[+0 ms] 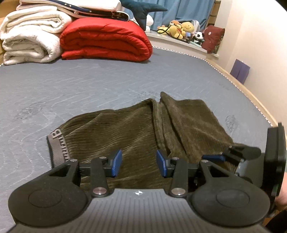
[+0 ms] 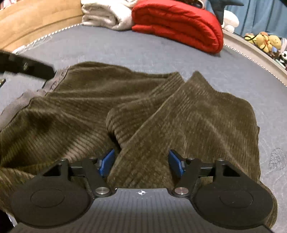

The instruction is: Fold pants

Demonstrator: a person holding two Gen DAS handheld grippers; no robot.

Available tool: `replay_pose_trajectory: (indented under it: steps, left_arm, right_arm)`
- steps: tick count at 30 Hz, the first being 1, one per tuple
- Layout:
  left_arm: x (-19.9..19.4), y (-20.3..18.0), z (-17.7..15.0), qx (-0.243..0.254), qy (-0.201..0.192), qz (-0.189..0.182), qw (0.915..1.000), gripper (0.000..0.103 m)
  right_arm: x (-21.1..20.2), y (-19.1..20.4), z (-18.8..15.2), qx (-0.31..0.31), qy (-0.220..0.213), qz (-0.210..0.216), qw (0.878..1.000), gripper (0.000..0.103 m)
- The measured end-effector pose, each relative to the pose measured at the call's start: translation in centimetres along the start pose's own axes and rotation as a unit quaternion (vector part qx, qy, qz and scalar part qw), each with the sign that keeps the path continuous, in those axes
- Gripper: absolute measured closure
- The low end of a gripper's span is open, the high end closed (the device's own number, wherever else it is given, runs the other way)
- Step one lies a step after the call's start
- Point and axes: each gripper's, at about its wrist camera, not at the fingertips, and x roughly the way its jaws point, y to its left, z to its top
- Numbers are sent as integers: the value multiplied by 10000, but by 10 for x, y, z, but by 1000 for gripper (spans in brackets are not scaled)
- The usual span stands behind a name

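Quilted grey mattress (image 1: pixel 89 86) under rumpled olive corduroy pants (image 1: pixel 136 129)

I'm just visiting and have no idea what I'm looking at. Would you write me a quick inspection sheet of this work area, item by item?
Surface: grey-blue mattress, quilted, mostly bare.
Job's things: olive corduroy pants lying rumpled, one part folded over another; grey waistband at the left end.
Clutter: red quilt and white blankets, folded, at the far end.
Grippers: left tongs open above the pants, nothing between the pads; right tongs open over a fold of the pants, pads not pressing it.
Cables: nothing seen.
Surroundings: plush toys on a ledge, blue curtain, white wall, wooden headboard.
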Motion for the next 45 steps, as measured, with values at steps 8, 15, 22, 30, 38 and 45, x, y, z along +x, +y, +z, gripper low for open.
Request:
replay_pose_trajectory:
  steps: [8,15,22,30,38,45]
  left_arm:
    - [27,-21,3,29,155,-231,9996,56]
    - [44,-44,2,90,199,-513,9984,56]
    - [56,-74,-10,405,660,-1164,9902,56]
    - [80,-130,-60,1256,1812,-2241,9493,56]
    - [100,-153,-96,2094,2085,-2016,9338,59]
    - [104,-129,-79,1534,1951,-2005,9477,60]
  right_arm:
    - [-33,-23,-11,-127,-53,86,9999,88]
    - [-104,-85,-36,358,-310,-287,9985,91]
    - [-170,-149,-112,711,53,-883,9935,94]
    - [-173,-167,-209,822,1394,-769,9838,95]
    - [-207,-174,-163,1175,-163,-848,9893,59]
    - [-150,-125,-105,94,-496,-720,9961,49]
